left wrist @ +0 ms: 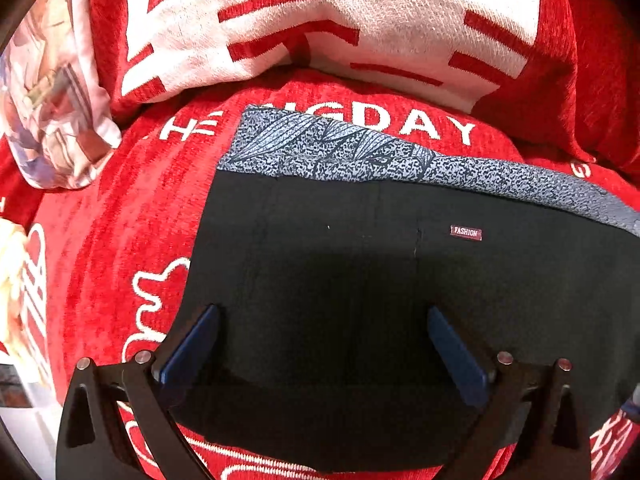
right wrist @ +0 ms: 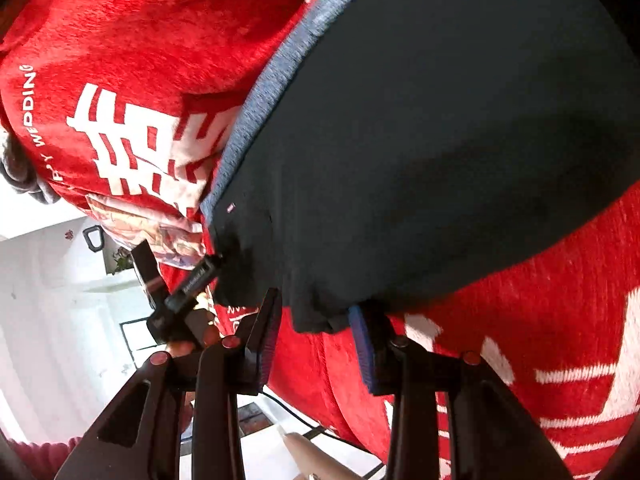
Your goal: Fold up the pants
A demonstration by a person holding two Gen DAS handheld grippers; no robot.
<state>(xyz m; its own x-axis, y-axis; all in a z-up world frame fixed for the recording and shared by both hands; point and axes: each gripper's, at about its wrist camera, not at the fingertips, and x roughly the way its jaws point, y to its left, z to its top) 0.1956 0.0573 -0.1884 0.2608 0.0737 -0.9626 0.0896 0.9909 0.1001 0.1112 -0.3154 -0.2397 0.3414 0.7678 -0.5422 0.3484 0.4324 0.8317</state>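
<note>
While the black pants (left wrist: 360, 280) lie folded on a grey patterned garment (left wrist: 340, 148) atop the red blanket (left wrist: 120, 220), the left gripper (left wrist: 324, 340) hovers released above them; the right gripper (right wrist: 316, 336) stands parted around their hem, pads not pressing.

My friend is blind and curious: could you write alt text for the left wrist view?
Black pants lie flat on a red blanket, a grey patterned layer showing along their far edge. The left gripper hovers over them, jaws wide open and empty.
</note>
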